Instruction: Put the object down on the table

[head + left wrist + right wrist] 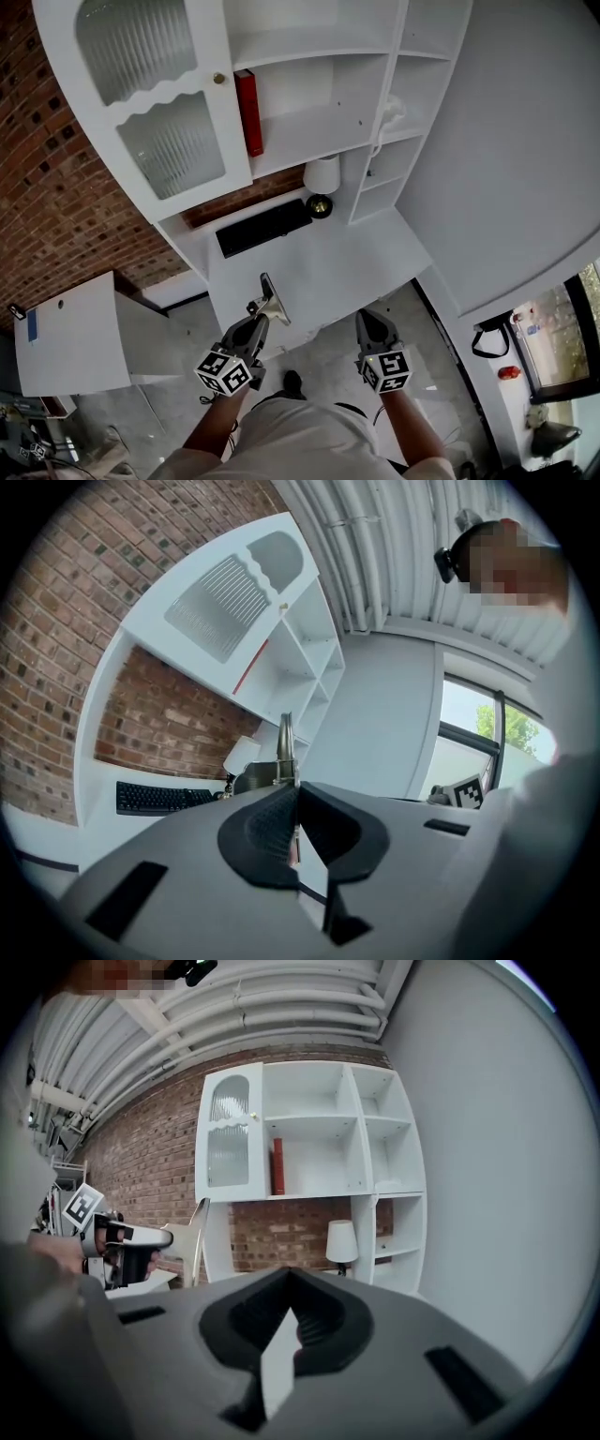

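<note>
Left tongs point(260, 317) pinch a metal tool point(274, 302) at their tips; right tongs point(370, 320) pressed together.

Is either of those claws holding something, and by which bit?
The left gripper pinches a flat metal scraper by its narrow end between its fingers; the right gripper is empty.

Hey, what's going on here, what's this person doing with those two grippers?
A person stands at a white desk with a gripper in each hand. The left gripper is shut on a thin metal tool, held in the air by the desk's front edge and not yet put down. The right gripper is shut and empty beside it. A keyboard and a lamp sit at the back of the desk.
</note>
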